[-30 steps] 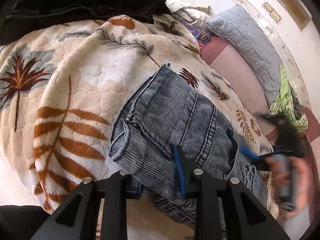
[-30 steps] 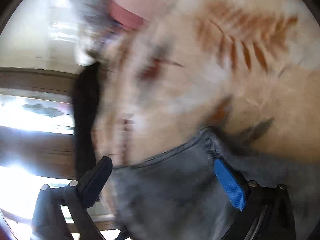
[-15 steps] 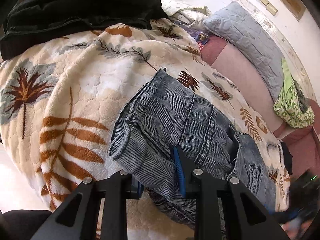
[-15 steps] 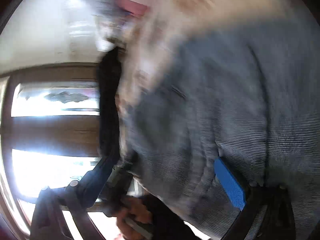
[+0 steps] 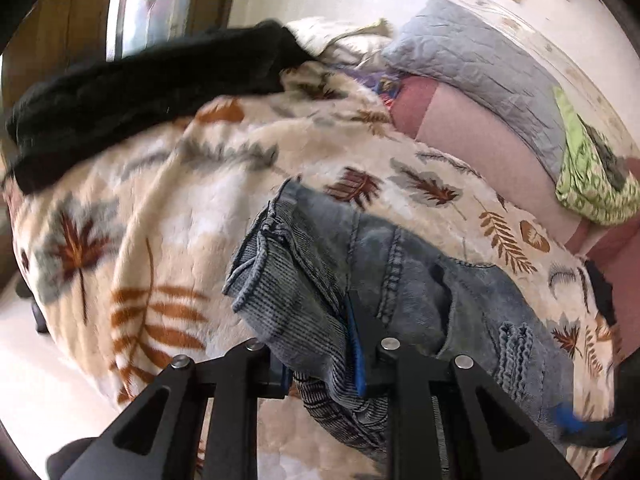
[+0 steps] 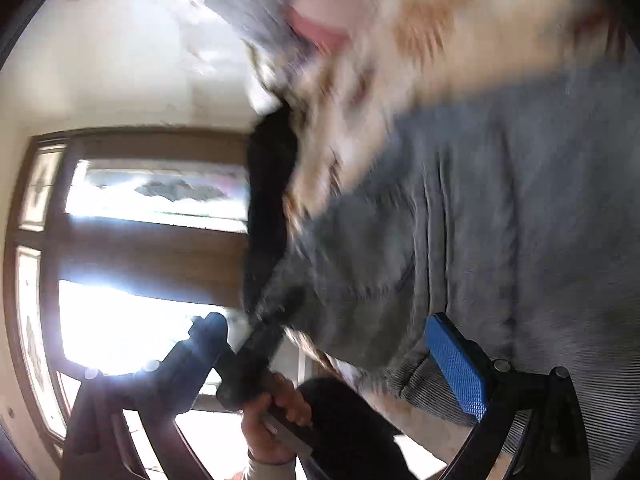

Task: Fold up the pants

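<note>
Grey-blue ribbed jeans [image 5: 400,280] lie partly folded on a cream leaf-print blanket [image 5: 168,208]. My left gripper [image 5: 320,344] is shut on a bunched edge of the jeans near their left end. In the blurred right wrist view the jeans [image 6: 500,220] fill the right side. My right gripper [image 6: 332,344] is open, its blue pad [image 6: 456,364] against the jeans' lower edge. It also shows blurred at the bottom right of the left wrist view [image 5: 592,428]. The other hand and left gripper [image 6: 256,364] show between its fingers.
A black garment [image 5: 140,92] lies along the far edge of the blanket. A grey quilted pillow [image 5: 480,68] and a green patterned cloth [image 5: 588,184] lie on the pink sheet [image 5: 472,140] at the right. A bright window [image 6: 132,280] is at the left.
My right gripper swept from the far side of the jeans down to their near right edge. My left gripper kept its hold and lifted and tilted a little.
</note>
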The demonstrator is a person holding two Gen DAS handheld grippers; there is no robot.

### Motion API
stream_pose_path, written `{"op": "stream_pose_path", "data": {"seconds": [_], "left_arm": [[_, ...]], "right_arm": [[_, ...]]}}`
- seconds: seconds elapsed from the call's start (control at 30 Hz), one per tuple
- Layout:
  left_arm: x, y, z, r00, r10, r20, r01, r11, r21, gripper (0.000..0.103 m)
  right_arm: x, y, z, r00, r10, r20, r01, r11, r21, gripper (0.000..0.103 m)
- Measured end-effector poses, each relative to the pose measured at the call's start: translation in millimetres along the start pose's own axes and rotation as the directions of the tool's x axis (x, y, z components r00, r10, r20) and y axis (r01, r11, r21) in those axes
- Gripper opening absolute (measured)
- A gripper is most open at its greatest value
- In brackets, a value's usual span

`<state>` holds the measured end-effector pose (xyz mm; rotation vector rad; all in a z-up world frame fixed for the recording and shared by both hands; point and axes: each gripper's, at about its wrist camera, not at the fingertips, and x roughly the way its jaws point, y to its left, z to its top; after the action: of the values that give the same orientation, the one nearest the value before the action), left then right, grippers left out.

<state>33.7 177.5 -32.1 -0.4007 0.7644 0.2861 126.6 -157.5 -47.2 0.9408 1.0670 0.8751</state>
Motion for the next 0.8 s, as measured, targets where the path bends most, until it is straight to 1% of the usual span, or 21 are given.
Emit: {"op": "stream_pose_path", "data": {"seconds": [0.07,0.1,0.13,0.2,0.23,0.3,0.33,0.37,0.43,0.47,0.5,0.53,0.57,0.6,0.63,0.67,0.7,0.73,0.77,0.8], "left_arm": [[-13,-16,4,0.999,0.015,0.04,-0.017,0.999,0.048,0.017],[-21,-29,5,0.998,0.02,0.067,-0.026,0.996,0.089,0.013],[-32,-46,4,0.995,0.017,0.096,-0.031,0.99,0.14,0.012],[-51,-79,-2,0.988,-0.001,0.153,-0.037,0.969,0.244,0.01],[-63,-101,-8,0.982,-0.019,0.186,-0.042,0.948,0.315,0.01],[-79,-137,-24,0.972,-0.071,0.225,-0.032,0.906,0.423,0.01],[-87,-159,-37,0.966,-0.106,0.236,-0.024,0.872,0.489,0.01],[-91,-174,-48,0.963,-0.131,0.237,-0.017,0.845,0.534,0.01],[-96,-213,-84,0.956,-0.204,0.209,0.02,0.759,0.651,0.01],[-93,-229,-101,0.957,-0.226,0.181,0.039,0.721,0.692,0.01],[-87,-240,-115,0.962,-0.233,0.143,0.062,0.695,0.716,0.01],[-77,-251,-132,0.97,-0.23,0.082,0.094,0.663,0.743,0.01],[-62,-262,-150,0.977,-0.211,0.009,0.128,0.624,0.771,0.011],[-43,-271,-170,0.981,-0.185,-0.067,0.164,0.585,0.794,0.014],[-26,-275,-185,0.983,-0.144,-0.117,0.178,0.553,0.814,0.017],[-18,-278,-196,0.989,-0.106,-0.103,0.144,0.522,0.841,0.017],[-26,-278,-198,0.989,-0.133,-0.062,0.122,0.509,0.852,0.02],[-33,-277,-193,0.984,-0.153,-0.087,0.155,0.518,0.841,0.031],[-39,-275,-183,0.973,-0.183,-0.142,0.22,0.534,0.816,0.037],[-48,-271,-172,0.955,-0.221,-0.196,0.288,0.553,0.782,0.045]], "right_arm": [[-35,-1,4,0.998,0.004,0.071,-0.002,1.0,-0.024,0.101],[-48,-5,4,0.995,0.004,0.099,-0.003,1.0,-0.019,0.101],[-69,-15,5,0.989,0.008,0.146,-0.007,1.0,-0.003,0.101],[-102,-30,2,0.975,0.009,0.22,-0.014,1.0,0.019,0.101],[-119,-41,3,0.964,0.004,0.266,-0.016,0.999,0.042,0.101],[-141,-59,3,0.947,0.02,0.321,-0.049,0.995,0.082,0.101],[-151,-65,4,0.939,0.029,0.341,-0.066,0.993,0.096,0.101],[-162,-71,3,0.931,0.034,0.362,-0.079,0.991,0.109,0.101],[-175,-80,2,0.917,0.034,0.397,-0.092,0.987,0.129,0.101],[-183,-83,1,0.913,0.036,0.407,-0.099,0.986,0.134,0.101],[-188,-87,0,0.91,0.037,0.413,-0.105,0.984,0.142,0.101],[-189,-89,0,0.908,0.035,0.418,-0.105,0.984,0.146,0.101],[-191,-91,-1,0.906,0.029,0.422,-0.102,0.983,0.151,0.101],[-191,-93,-3,0.906,0.021,0.423,-0.097,0.983,0.158,0.101],[-191,-96,-2,0.907,0.012,0.42,-0.09,0.982,0.166,0.101],[-191,-97,-2,0.91,0.006,0.415,-0.084,0.982,0.17,0.101],[-188,-97,-3,0.913,-0.002,0.409,-0.075,0.982,0.172,0.101],[-183,-97,-2,0.916,-0.019,0.4,-0.054,0.984,0.171,0.101],[-180,-98,-2,0.918,-0.032,0.396,-0.039,0.985,0.169,0.101],[-181,-97,-4,0.92,-0.042,0.39,-0.024,0.986,0.165,0.101]]}}
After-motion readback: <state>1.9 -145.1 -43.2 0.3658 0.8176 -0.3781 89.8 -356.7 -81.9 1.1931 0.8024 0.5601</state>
